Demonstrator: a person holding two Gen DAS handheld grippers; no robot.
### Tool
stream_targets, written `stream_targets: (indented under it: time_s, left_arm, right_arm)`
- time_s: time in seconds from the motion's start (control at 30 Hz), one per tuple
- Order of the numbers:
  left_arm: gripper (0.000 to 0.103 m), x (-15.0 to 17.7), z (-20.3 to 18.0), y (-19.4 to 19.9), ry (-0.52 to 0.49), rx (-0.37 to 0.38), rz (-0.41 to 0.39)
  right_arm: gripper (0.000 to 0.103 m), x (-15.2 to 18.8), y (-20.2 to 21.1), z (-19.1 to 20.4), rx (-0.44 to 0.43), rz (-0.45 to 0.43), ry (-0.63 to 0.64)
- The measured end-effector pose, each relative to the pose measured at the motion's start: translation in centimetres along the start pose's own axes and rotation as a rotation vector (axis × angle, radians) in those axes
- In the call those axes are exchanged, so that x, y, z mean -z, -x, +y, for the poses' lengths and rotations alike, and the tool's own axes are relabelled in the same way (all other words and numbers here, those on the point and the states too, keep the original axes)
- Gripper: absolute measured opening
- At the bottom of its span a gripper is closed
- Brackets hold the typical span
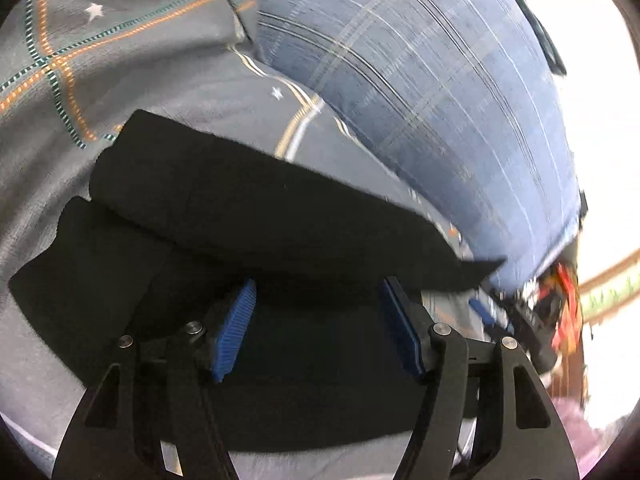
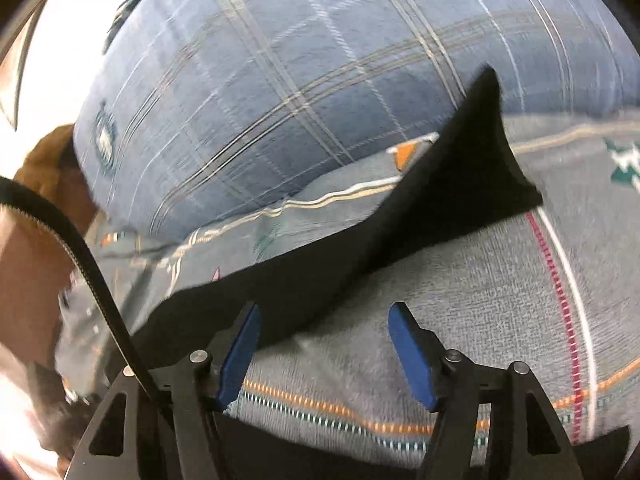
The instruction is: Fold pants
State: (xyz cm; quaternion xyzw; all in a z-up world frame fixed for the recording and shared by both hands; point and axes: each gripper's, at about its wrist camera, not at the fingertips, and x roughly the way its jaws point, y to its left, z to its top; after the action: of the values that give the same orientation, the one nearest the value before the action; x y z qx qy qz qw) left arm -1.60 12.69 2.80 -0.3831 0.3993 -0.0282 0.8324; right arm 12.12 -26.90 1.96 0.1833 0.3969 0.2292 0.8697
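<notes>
While the black pants [image 1: 248,216] lie folded on the grey bedspread [image 1: 120,80] beside a blue plaid pillow [image 1: 420,80], left claw [image 1: 318,300] and right claw [image 2: 324,324] both gape apart, gripping nothing

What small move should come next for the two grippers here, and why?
Probably close the left gripper on the black pants: its jaws stand open over the bunched, partly folded cloth. The right gripper, also open, is over the grey bedspread with one corner of the pants sticking up unfolded beyond it.
</notes>
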Motion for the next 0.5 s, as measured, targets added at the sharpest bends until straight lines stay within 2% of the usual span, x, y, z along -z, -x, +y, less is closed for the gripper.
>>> stream_targets:
  time_s: [0.13, 0.17, 0.27, 0.37, 0.4, 0.43, 0.47, 0.5]
  left_arm:
    - [0.064, -0.9, -0.1, -1.3, 0.084, 0.013, -0.02]
    - [0.064, -1.1, -0.2, -1.5, 0.087, 0.008, -0.028]
    - [0.064, -1.5, -1.1, -2.7, 0.057, -0.033, -0.034]
    - [0.064, -1.6, -1.0, -3.5, 0.064, -0.039, -0.037]
    - [0.064, -1.7, -0.9, -3.6, 0.063, -0.025, -0.039]
    - [0.055, -1.7, -0.9, -3.6, 0.059, -0.025, -0.041]
    - [0.032, -1.8, -0.8, -3.6, 0.048, -0.038, -0.042]
    - [0.019, -1.9, -0.9, -3.6, 0.02, -0.06, -0.041]
  right_arm:
    - [0.064, -1.0, -0.5, -1.1, -0.031, -0.043, -0.052]
    - [0.065, -1.3, -0.6, -1.3, -0.041, -0.053, -0.065]
    - [0.076, -2.7, -1.3, -2.3, -0.068, -0.079, -0.125]
    - [0.073, -3.8, -2.8, -3.0, -0.064, -0.061, -0.149]
    - [0.051, -4.0, -3.2, -3.0, -0.063, -0.055, -0.136]
    - [0.035, -4.2, -3.4, -2.9, -0.046, -0.059, -0.11]
    - [0.015, -4.2, -3.6, -3.1, -0.05, -0.047, -0.105]
    - [0.012, -4.1, -4.0, -3.4, -0.085, -0.025, -0.122]
